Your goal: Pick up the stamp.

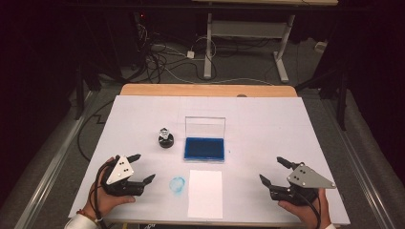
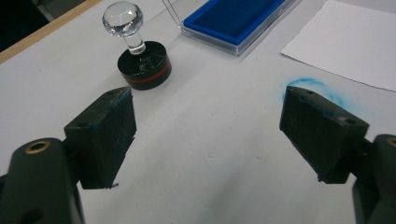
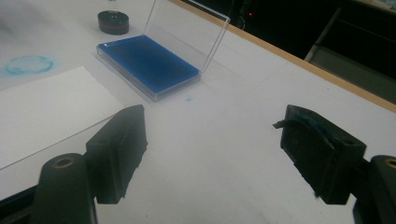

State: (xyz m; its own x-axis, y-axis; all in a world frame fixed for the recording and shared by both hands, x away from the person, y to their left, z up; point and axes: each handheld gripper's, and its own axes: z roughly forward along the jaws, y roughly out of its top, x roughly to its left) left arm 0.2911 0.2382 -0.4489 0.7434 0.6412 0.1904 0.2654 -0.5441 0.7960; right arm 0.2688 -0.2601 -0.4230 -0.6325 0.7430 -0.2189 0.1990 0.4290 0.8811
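A round black stamp [image 1: 165, 139] with a clear crystal knob [image 2: 123, 18] stands upright on the white table cover. To its right lies a blue ink pad [image 1: 204, 149] in a clear case, lid [image 1: 205, 126] raised. A blank white sheet [image 1: 206, 193] lies in front of the pad, with a blue ring-shaped ink smudge [image 1: 177, 185] just left of it. My left gripper [image 1: 144, 167] rests at the front left, open and empty, pointing toward the stamp [image 2: 144, 66]. My right gripper [image 1: 273, 169] rests at the front right, open and empty, facing the ink pad [image 3: 148, 63].
The white cover [image 1: 267, 124] spans the table, with a wooden edge [image 1: 205, 90] showing at the far side. Beyond it are a dark floor with cables [image 1: 162, 62] and a white desk frame [image 1: 248, 33].
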